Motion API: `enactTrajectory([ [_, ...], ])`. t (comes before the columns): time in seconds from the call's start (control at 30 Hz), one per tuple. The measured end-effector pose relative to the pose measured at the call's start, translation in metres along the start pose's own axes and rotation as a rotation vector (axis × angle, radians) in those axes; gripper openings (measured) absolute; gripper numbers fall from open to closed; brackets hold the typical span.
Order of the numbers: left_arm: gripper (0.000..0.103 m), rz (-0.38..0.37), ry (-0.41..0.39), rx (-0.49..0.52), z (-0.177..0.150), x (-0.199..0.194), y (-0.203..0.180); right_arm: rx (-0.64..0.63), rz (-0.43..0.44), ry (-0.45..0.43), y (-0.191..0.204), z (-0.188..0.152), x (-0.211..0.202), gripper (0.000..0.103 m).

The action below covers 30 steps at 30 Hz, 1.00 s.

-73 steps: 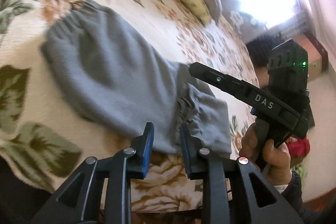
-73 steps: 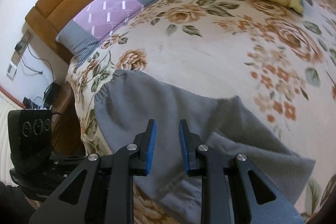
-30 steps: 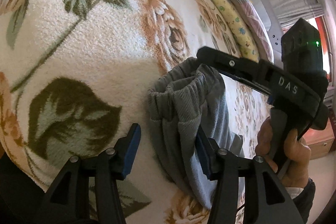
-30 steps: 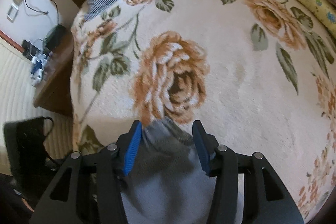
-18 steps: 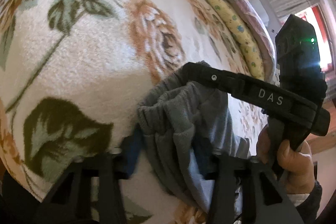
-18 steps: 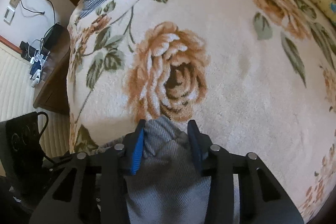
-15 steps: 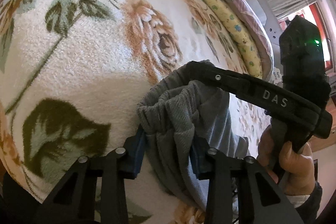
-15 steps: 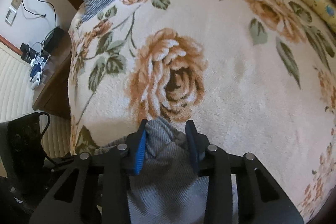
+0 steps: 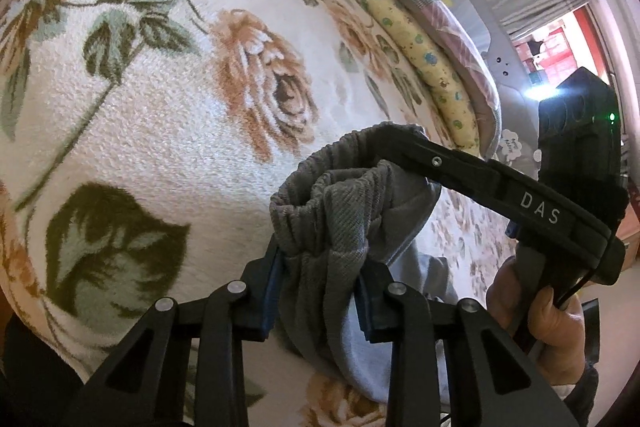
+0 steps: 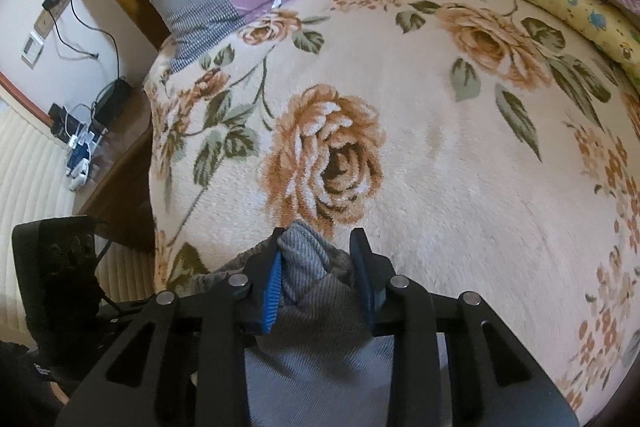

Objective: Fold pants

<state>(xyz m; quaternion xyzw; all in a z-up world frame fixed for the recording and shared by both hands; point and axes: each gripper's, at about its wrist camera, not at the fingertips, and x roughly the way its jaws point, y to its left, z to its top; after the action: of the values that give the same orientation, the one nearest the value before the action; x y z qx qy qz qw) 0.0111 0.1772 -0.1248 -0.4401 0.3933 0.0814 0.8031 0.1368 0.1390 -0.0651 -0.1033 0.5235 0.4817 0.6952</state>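
Pants (image 9: 332, 227), grey and bunched at the elastic waistband, hang over the flowered bed (image 9: 160, 115), pinched at one end by the left tool (image 9: 320, 291) and at a spot just beside it by the right tool (image 10: 320, 283), each clamped on a thick wad of cloth. To fold well from here, I'd say both grips should travel together and level, keeping the band taut between them so the layers land square. Letting go should wait until the cloth rests flat, since a wad this fat could slip or drag crooked.
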Motion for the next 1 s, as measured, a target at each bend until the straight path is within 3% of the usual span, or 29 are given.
enactTrajectory([
  [0.5,0.03,-0.056,-0.006,0.073,-0.011,-0.016,-0.045,0.094,0.012,-0.14,-0.011,-0.032,-0.063,0.031],
  [1.0,0.029,-0.117,0.048,0.224,-0.047,-0.018,-0.113,0.231,0.006,-0.286,-0.046,-0.099,-0.14,0.031],
])
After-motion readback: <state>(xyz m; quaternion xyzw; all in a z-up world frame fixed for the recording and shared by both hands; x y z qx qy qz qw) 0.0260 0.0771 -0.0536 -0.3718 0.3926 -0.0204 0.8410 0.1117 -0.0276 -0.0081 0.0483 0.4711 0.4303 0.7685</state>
